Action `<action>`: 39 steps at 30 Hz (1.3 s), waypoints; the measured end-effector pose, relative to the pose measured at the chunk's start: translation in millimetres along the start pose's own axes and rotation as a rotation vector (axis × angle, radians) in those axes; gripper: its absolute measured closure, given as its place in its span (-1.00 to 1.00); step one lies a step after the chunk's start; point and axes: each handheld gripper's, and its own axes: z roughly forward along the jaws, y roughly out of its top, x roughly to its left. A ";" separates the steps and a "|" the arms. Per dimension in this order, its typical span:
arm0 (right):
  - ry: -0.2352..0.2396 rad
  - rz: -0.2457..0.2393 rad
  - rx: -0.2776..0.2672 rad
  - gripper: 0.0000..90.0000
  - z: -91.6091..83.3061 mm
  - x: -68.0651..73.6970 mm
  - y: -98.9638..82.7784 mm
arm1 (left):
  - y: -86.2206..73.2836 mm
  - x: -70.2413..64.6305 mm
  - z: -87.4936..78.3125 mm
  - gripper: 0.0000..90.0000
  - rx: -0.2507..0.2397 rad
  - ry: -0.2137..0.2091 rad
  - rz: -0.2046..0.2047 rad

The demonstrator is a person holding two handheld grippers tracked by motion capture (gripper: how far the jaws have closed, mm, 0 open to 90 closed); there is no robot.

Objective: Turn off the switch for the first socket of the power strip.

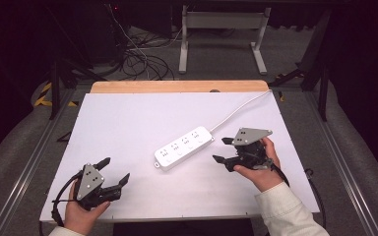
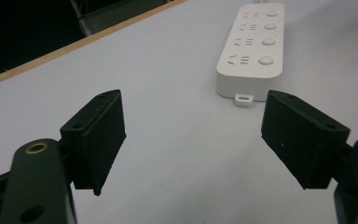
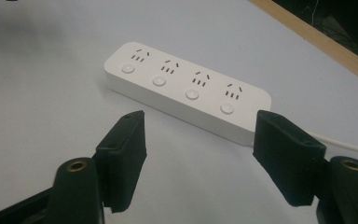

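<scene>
From the high view, the work looked to be at its opening step, the approach. The white power strip [image 1: 184, 147] lay untouched near the middle of the white table top [image 1: 128, 123], its long axis running from about eight o'clock to two o'clock, and its white cable [image 1: 238, 108] trailed off toward two o'clock over the wooden far edge [image 1: 177, 87]. The right gripper [image 1: 220, 150] hovered near the strip's cable end, at about four o'clock from it, jaws wide apart and empty. The left gripper [image 1: 113, 172] sat well apart from the strip at about eight o'clock, also spread open with nothing between its jaws.

In the left gripper view, the jaws stood wide with bare table between them, and the power strip [image 2: 254, 44] lay ahead at about one o'clock, its small hanging tab [image 2: 244, 99] facing the camera.

In the right gripper view, the jaws were likewise parted and gripped nothing; the power strip [image 3: 186, 88] lay just beyond them at twelve o'clock, crosswise, its four sockets and round buttons facing up. The next move probably called for bringing the right jaws down astride the strip's narrow width near the cable end, squared to its sides so it would not skid on the smooth top.

Beyond the table, the high view showed a dim room: grey floor, tangled cables [image 1: 138, 61] at eleven o'clock, and a white frame's legs [image 1: 221, 39] at twelve.
</scene>
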 end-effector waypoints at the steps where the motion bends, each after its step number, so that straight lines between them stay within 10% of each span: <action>1: 0.000 0.000 0.000 -0.21 0.0 0.0 0.0 | 0.0 0.0 0.0 -0.52 0.000 0.000 0.000; 12: 0.050 0.043 -0.003 0.95 11.4 -9.9 21.7 | 0.0 1.2 0.2 -0.52 0.005 0.006 0.011; 39: -0.012 0.091 0.033 1.00 70.5 -32.3 22.3 | -0.5 2.0 0.1 -0.51 0.002 0.008 0.010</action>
